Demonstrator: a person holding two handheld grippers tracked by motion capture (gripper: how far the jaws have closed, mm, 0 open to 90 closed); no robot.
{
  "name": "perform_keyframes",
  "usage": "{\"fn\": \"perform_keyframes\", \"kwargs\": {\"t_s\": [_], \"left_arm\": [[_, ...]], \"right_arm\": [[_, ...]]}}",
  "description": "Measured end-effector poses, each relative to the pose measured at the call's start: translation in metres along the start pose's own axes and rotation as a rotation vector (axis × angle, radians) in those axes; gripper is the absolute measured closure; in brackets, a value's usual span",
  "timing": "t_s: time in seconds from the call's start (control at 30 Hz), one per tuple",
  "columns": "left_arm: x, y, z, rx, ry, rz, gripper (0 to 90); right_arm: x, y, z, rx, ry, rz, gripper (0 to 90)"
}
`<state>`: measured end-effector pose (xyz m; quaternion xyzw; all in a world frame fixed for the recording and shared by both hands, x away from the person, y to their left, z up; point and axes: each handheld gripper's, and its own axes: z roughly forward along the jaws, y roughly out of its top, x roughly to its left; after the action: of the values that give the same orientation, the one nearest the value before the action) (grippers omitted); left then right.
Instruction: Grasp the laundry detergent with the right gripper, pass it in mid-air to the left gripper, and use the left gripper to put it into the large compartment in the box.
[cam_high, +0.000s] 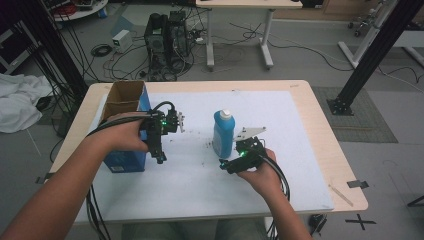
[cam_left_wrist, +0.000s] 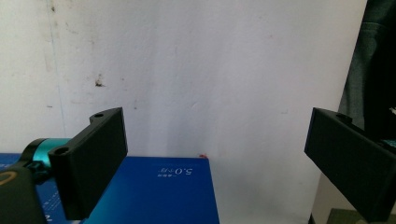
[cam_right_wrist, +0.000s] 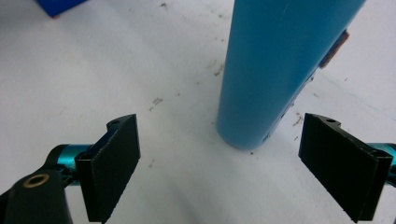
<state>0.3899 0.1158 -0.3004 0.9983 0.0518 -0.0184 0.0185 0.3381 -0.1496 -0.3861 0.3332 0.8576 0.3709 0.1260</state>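
Observation:
A blue bottle (cam_high: 223, 135) with a white cap stands upright on the white mat (cam_high: 200, 190). My right gripper (cam_high: 228, 162) sits just in front of it and to its right, low over the mat, open. In the right gripper view the bottle's base (cam_right_wrist: 252, 116) stands a little beyond the right gripper (cam_right_wrist: 222, 123), nearer the right jaw and touching neither. My left gripper (cam_high: 159, 154) is held beside an open blue cardboard box (cam_high: 125, 160), open and empty. In the left gripper view the left gripper (cam_left_wrist: 217, 126) looks onto the mat, with the blue box's side (cam_left_wrist: 154, 191) below it.
The table's wooden edge (cam_high: 330, 130) borders the mat on the right. Cables trail from both grippers off the near edge. On the floor beyond the table are a computer tower (cam_high: 167, 42), another desk's legs (cam_high: 210, 40) and black frame posts (cam_high: 375, 55).

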Motion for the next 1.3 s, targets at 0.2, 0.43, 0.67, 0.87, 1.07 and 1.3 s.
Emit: {"fn": "perform_keyframes", "kwargs": {"t_s": [0.2, 0.43, 0.67, 0.87, 1.07, 1.3], "left_arm": [[-0.001, 0.001, 0.001, -0.008, -0.001, -0.007, 5.8], [-0.001, 0.002, 0.000, -0.002, 0.000, 0.004, 5.8], [-0.002, 0.001, 0.000, -0.011, 0.001, -0.005, 5.7], [-0.003, 0.001, -0.001, -0.007, 0.002, 0.001, 5.8], [-0.003, 0.000, -0.001, -0.013, 0.000, -0.005, 5.8], [-0.003, -0.001, -0.001, -0.005, 0.003, -0.001, 5.8]], "right_arm": [[0.003, -0.004, 0.003, -0.049, -0.028, 0.041, 11.7], [0.005, -0.009, 0.009, -0.110, -0.070, 0.063, 11.7], [0.008, -0.010, 0.014, -0.147, -0.099, 0.086, 11.7], [0.008, -0.010, 0.016, -0.178, -0.119, 0.120, 11.7], [0.007, -0.007, 0.021, -0.192, -0.133, 0.139, 11.7], [0.002, -0.005, 0.030, -0.213, -0.162, 0.155, 11.7]]}}
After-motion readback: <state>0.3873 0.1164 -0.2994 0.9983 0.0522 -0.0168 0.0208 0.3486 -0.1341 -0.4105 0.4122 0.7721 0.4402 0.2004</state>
